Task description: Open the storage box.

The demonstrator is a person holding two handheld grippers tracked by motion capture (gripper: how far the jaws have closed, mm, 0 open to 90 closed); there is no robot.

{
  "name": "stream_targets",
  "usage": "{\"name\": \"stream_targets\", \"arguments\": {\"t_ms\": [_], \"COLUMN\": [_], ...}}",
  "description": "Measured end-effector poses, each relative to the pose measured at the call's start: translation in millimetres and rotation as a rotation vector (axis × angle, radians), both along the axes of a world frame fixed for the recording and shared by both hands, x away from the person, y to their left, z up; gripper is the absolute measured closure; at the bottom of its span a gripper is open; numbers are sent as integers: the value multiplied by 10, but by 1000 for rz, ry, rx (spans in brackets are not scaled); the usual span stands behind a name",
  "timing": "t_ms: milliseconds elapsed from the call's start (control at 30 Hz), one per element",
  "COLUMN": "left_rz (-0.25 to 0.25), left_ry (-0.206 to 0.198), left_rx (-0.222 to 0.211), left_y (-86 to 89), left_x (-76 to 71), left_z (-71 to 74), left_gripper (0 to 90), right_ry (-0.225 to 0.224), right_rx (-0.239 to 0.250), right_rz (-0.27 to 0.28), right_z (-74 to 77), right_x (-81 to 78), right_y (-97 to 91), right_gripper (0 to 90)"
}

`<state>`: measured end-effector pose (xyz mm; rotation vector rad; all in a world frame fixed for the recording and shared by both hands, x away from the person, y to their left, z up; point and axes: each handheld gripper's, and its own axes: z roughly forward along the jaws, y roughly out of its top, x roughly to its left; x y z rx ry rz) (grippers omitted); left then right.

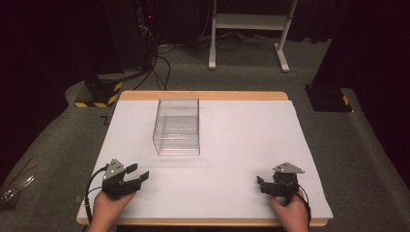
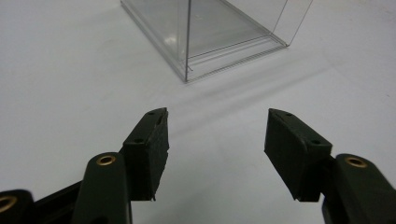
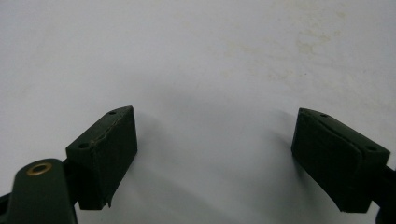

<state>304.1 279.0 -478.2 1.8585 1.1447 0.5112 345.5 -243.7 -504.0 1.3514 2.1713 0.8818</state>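
Note:
A clear plastic box (image 1: 177,126) with nothing inside stands on the white tabletop (image 1: 241,135), left of centre toward the back. In the high view my left gripper (image 1: 139,172) rests at the near left, its jaws apart and pointing right and toward the box. The left gripper view has its jaws (image 2: 217,116) wide with nothing between them, and the box's near corner (image 2: 219,32) lies ahead, well apart from them. My right gripper (image 1: 263,184) sits at the near right. Its jaws (image 3: 215,114) are open over bare white surface.
A wooden edge borders the table at the back. Beyond it on the grey carpet stand a white desk frame (image 1: 249,21), a yellow-and-black striped base (image 1: 99,94) with cables, and a black base (image 1: 329,99) at the right.

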Motion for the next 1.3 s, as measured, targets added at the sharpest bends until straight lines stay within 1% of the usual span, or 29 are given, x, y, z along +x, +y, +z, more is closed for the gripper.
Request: {"name": "stream_targets", "arguments": {"t_ms": [133, 167, 200, 267, 400, 500, 533, 600, 667, 733, 767, 900, 933, 1000, 1100, 1300], "left_rz": [-23, -31, -31, -41, -52, -68, -72, -80, -84, -80, -79, -75, -75, -78, -78, -73], "left_ry": [-3, -5, -5, -7, -7, -7, -1, 1, -11, -14, -20, -34, -34, -40, -50, -47], "left_rx": [-9, -26, -26, -45, -58, -85, -98, -110, -109, -102, -91, -80, -80, -70, -69, -78], "left_y": [-43, -52, -52, -74, -101, -128, -131, -138, -155, -171, -200, -303, -303, -373, -410, -459], "left_x": [13, 19, 19, 32, 54, 100, 114, 142, 168, 184, 207, 265, 265, 299, 334, 418], "left_z": [16, 24, 24, 38, 49, 70, 75, 87, 100, 108, 117, 157, 157, 191, 203, 205], "left_gripper": [393, 391, 389, 389, 379, 380, 381, 382, 378, 372, 372, 345, 342, 342, 342, 342], "right_ry": [0, 0, 0, 0, 0, 0, 0, 0, 0, 0, 0, 0, 0, 0, 0, 0], "right_rx": [0, 0, 0, 0, 0, 0, 0, 0, 0, 0, 1, 0, 0, 0, 0, 0], "right_rz": [0, 0, 0, 0, 0, 0, 0, 0, 0, 0, 0, 0, 0, 0, 0, 0], "right_z": [0, 0, 0, 0, 0, 0, 0, 0, 0, 0, 0, 0, 0, 0, 0, 0], "right_x": [0, 0, 0, 1, 0, 0, 0, 0, 1, 1, 1, 0, 0, 0, 0, 0], "right_y": [0, 0, 0, -1, 0, 0, 0, 0, -1, -1, -1, -1, 0, 0, 0, 0], "right_gripper": [144, 144, 144, 144, 144, 144, 144, 144, 144, 144, 144, 144, 144, 144, 144, 144]}}
